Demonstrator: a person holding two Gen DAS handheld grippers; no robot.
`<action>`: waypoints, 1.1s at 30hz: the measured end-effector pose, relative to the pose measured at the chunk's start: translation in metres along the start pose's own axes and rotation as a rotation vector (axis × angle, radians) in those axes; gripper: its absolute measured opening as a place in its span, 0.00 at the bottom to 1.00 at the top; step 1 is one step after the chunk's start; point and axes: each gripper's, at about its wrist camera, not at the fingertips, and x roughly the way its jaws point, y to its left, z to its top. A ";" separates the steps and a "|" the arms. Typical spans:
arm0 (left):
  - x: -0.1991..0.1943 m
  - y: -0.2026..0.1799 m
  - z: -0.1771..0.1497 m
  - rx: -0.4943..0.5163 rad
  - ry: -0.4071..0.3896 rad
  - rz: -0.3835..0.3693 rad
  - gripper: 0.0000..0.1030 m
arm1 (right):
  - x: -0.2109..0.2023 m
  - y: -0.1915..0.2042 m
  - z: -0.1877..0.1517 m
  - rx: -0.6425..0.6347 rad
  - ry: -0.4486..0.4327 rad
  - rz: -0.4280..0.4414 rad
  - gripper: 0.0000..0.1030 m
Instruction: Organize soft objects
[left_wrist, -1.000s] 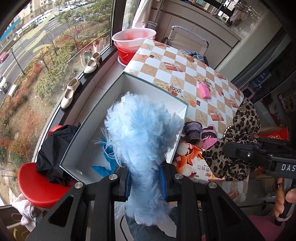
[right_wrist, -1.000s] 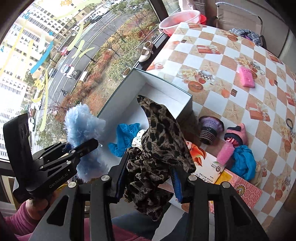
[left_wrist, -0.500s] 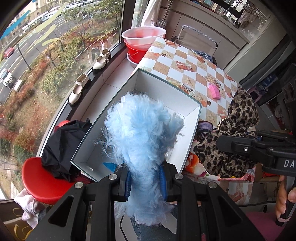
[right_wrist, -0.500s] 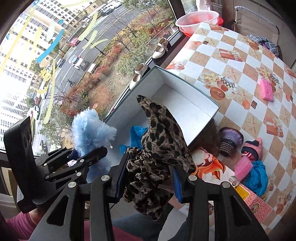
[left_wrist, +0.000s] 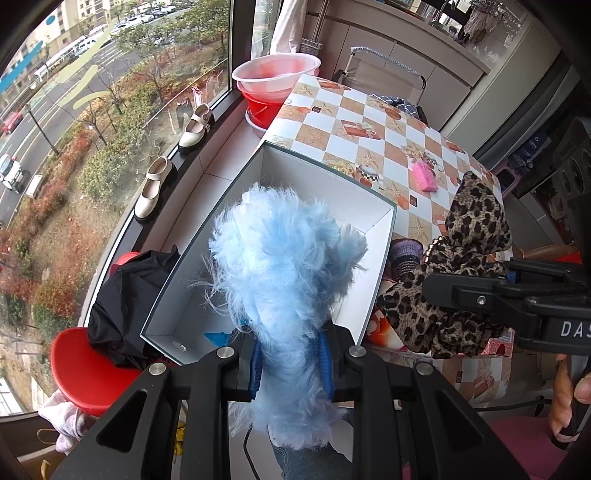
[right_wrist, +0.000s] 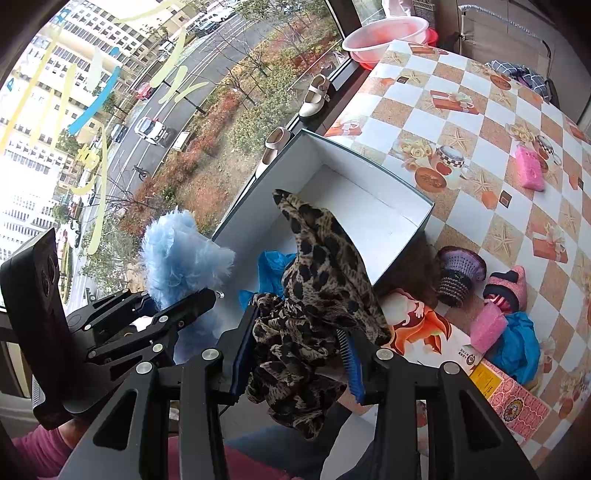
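Over the near end of the open white cardboard box (left_wrist: 380, 236), fluffy light-blue fur piece (left_wrist: 280, 280) sits clamped between the blue pads of the left gripper (left_wrist: 291, 363), tuft sticking up past the fingertips, tail hanging below. Just beside it to the right, leopard-print fabric bundle (right_wrist: 314, 295) is pinched in the right gripper (right_wrist: 295, 363), pads pressed into the cloth, loose end drooping under the jaws. Both grippers closed on their loads, both angled steeply down.

Step in hand, as I read it: drop both soft items into the box. To do it well, bring each load inside the walls before letting go; the leopard bundle hangs near the right wall (right_wrist: 402, 251), so shift it left first. Lower till the hanging tails are inside, then open wide, since fur may cling to the pads.

Box already holds a crumpled blue plastic-looking piece (right_wrist: 271, 269) at its near end. Outside on the checkered tablecloth (right_wrist: 461, 122): purple knitted cup (right_wrist: 458, 271), pink knitted item (right_wrist: 506, 286), pink sponge (right_wrist: 530, 168), well apart from both grippers.
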 end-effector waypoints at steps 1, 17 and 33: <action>0.000 0.000 0.000 -0.002 0.000 0.000 0.26 | 0.001 0.000 0.000 -0.001 0.002 0.001 0.42; 0.002 -0.003 0.002 0.008 0.005 -0.003 0.26 | 0.003 -0.006 -0.004 0.008 0.009 -0.002 0.42; 0.002 -0.008 0.002 0.019 0.008 -0.007 0.26 | -0.001 -0.011 -0.007 0.025 0.008 -0.005 0.42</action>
